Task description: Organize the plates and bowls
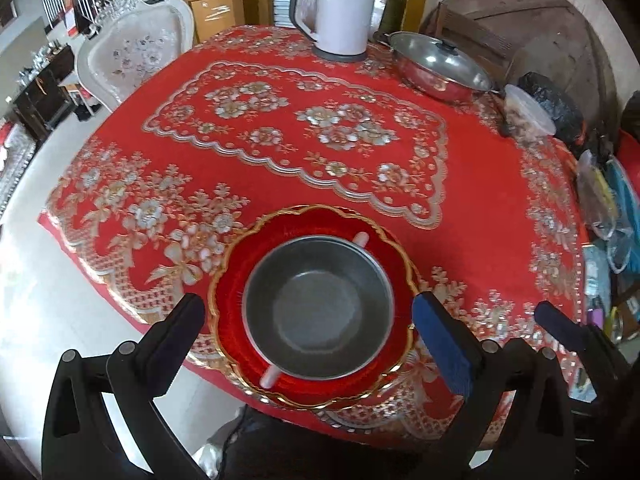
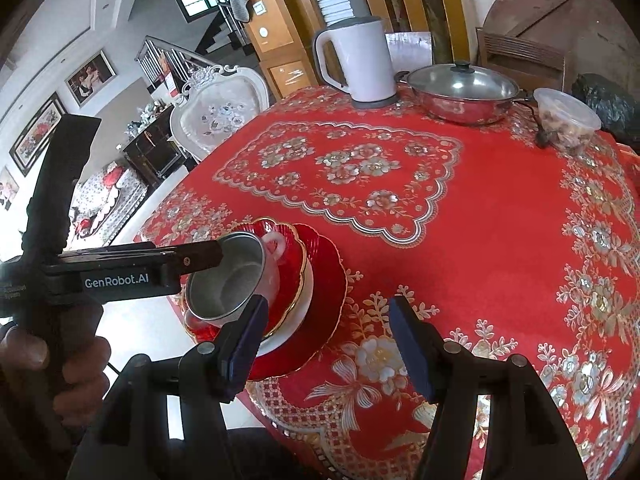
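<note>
Round table (image 1: 500, 216) under red floral cloth, near edge holds the stack. Kettle (image 1: 340, 12), lidded steel pan (image 1: 436, 66), plastic tub (image 1: 528, 110) along far edge. Red gold-rimmed plate (image 2: 328, 280) at bottom, red-and-white bowl (image 2: 292, 264) on it, steel-lined 2-handled bowl (image 1: 318, 306) on top. Left gripper (image 1: 308, 320) open wide, straddling the stack. Right gripper (image 2: 326, 340) open, empty, beside the plate.

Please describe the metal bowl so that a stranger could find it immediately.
On the red tablecloth, look at the near edge, where a red plate with a gold rim lies. The metal bowl sits on this stack, the only grey, unpainted piece, with white handles.
</note>
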Demonstrator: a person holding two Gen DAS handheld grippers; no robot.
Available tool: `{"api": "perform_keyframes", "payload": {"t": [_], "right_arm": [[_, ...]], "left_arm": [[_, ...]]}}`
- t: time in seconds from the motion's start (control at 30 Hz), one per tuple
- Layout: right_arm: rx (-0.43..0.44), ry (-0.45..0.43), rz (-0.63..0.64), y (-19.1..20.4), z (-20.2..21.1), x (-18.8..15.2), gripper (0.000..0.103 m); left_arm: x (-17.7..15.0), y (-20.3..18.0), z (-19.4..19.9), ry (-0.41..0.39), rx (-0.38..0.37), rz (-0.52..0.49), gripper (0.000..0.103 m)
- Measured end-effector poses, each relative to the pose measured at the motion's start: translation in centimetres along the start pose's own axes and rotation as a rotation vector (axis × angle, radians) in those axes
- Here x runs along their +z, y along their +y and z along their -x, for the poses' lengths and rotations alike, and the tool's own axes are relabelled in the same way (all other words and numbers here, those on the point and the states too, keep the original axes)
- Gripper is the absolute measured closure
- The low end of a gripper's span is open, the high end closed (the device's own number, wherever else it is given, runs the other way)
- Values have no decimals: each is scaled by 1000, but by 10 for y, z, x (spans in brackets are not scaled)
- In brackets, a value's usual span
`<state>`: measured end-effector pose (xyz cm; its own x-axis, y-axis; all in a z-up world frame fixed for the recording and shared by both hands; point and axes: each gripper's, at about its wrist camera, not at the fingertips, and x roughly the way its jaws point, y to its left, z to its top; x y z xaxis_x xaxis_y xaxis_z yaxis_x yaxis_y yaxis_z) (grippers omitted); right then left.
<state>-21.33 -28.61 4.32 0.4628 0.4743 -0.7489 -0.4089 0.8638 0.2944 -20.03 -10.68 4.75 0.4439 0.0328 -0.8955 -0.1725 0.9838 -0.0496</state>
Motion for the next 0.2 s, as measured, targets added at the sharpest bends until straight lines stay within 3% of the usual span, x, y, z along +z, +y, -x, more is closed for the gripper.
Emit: {"api": "perform_keyframes", "payload": {"t": [0.2], "right_arm": [[4,3,0,1,0,-1,38]], "left_arm": [[-2,-2,3,-30,32,-17,0]]}}
